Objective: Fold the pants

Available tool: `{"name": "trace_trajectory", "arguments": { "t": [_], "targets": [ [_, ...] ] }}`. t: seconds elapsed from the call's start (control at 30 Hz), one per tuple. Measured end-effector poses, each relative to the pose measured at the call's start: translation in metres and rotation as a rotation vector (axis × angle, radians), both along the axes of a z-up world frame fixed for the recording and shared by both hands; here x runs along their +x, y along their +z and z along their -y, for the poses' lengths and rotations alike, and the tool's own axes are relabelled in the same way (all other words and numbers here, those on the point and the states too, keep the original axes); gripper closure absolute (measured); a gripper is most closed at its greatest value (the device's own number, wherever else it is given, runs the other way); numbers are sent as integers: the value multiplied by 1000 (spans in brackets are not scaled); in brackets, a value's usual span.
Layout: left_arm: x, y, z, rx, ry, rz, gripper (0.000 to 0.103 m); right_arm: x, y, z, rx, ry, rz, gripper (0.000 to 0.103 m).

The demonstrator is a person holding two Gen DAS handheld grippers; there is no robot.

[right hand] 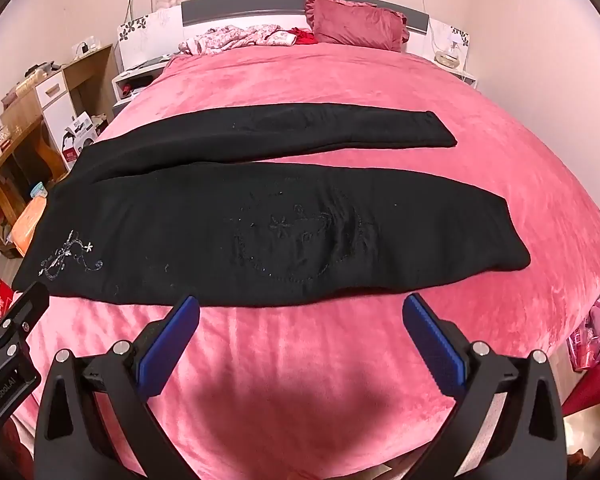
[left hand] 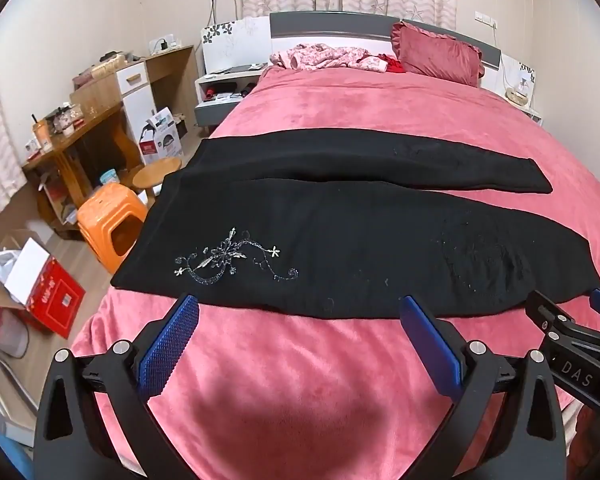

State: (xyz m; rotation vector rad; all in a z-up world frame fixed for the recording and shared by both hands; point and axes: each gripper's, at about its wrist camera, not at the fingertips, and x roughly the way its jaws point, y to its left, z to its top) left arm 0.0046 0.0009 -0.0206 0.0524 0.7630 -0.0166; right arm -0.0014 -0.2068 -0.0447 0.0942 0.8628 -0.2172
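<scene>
Black pants (left hand: 340,232) lie flat across a pink bed (left hand: 300,380), waist to the left, both legs running right, with silver floral embroidery (left hand: 232,260) near the waist. They also show in the right wrist view (right hand: 260,232). My left gripper (left hand: 300,316) is open and empty, just short of the pants' near edge by the waist end. My right gripper (right hand: 300,312) is open and empty, just short of the near edge by the near leg. The right gripper's body (left hand: 572,332) shows at the left view's right edge.
A red pillow (left hand: 436,52) and crumpled pink clothes (left hand: 328,58) lie at the headboard. Left of the bed stand an orange stool (left hand: 108,220), a round wooden stool (left hand: 156,172), a wooden desk (left hand: 80,136) and cardboard boxes (left hand: 40,292).
</scene>
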Motion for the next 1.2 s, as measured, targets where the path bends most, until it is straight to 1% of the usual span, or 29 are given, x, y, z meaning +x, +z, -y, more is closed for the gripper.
{"name": "trace_trajectory", "arguments": {
  "t": [0.13,0.37,1.2],
  "targets": [
    [0,-3,0,1,1,0,3,1,-1,-1,1,0,-1,2],
    [0,-1,-6,0,2,-12,3,1,-3,0,4,4,-4,2],
    [0,1,-4,2,6,-31,3,1,-9,-1,-1,7,-18,2]
  ]
}}
